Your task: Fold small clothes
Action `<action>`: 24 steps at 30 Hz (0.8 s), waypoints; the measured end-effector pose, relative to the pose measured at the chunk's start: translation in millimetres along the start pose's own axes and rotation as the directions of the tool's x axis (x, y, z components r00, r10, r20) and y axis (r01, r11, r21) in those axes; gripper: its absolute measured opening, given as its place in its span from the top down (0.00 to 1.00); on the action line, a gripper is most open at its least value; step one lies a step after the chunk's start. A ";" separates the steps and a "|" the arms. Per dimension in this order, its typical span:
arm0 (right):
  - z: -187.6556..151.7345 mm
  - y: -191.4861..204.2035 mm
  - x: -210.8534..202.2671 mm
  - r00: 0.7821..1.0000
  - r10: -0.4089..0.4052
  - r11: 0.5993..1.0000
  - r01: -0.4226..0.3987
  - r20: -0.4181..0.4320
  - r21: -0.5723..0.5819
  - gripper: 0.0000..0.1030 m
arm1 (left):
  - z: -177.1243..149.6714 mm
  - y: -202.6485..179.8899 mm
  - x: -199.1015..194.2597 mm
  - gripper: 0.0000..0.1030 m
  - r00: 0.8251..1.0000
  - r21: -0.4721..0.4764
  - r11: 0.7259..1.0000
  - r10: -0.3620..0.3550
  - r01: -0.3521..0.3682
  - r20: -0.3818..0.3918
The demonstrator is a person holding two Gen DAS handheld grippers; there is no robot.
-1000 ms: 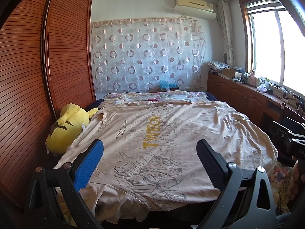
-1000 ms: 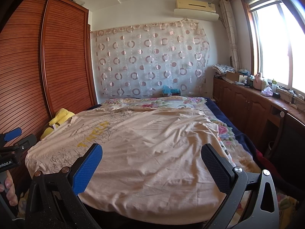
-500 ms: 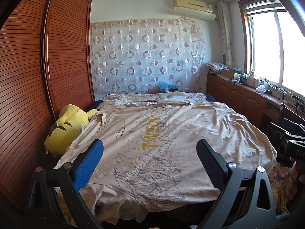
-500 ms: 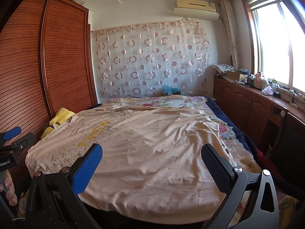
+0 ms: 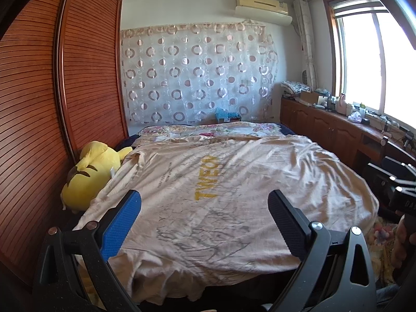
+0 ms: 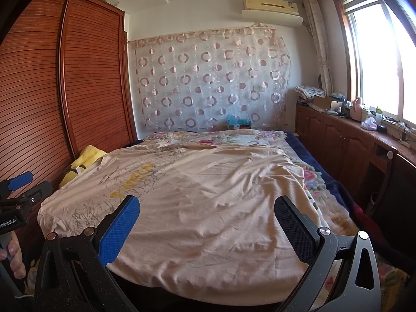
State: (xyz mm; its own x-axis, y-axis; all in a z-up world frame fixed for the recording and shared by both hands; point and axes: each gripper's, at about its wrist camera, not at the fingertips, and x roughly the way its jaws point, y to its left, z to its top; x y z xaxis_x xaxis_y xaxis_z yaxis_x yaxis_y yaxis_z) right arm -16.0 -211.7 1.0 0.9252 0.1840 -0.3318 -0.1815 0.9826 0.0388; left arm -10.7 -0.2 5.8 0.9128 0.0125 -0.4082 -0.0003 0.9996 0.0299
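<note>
Left claw (image 5: 204, 214) released, jaws wide, nothing between them; right claw (image 6: 206, 219) likewise released and empty. Both are held at the foot of the bed (image 6: 335, 187). The beige T-shirt (image 5: 221, 195) lies spread flat across the bed, lettering up, hem nearest. Yellow plush toy (image 5: 89, 175) lies beside its left edge. Risk: thin fabric may bunch, or a claw may catch the sheet beneath.

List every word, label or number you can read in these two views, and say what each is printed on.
"TWEOY": large yellow letters on the beige T-shirt spread on the bed; the last letters are uncertain.
Small dark lines of text beside it on the shirt: too small to read.
"...enRobot.AI": label on the left gripper, cut off at the frame edge.
"DA...": white letters on the right gripper, cut off.
</note>
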 end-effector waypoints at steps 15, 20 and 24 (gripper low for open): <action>-1.8 24.6 57.9 0.974 0.183 0.978 -0.193 -0.132 -0.072 0.00 | -64.7 73.7 42.8 0.04 0.976 0.005 0.999 0.043 -0.043 -0.216; 3.7 37.5 83.7 0.957 0.229 0.960 -0.253 -0.181 -0.122 0.00 | -83.5 86.6 49.5 0.07 0.966 -0.020 0.999 0.040 -0.046 -0.256; 6.2 44.8 99.2 0.932 0.282 0.938 -0.318 -0.227 -0.136 0.00 | -97.6 98.9 55.6 0.18 0.955 -0.052 0.998 0.027 -0.044 -0.296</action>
State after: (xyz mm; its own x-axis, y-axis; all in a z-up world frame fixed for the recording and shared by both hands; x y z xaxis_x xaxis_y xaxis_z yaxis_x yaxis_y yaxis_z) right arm 69.8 -149.2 -24.4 0.7356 0.4435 -0.5121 -0.5095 0.8603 0.0132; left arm 0.1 102.0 -103.0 0.7507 0.0470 -0.6590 -0.0619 0.9981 0.0006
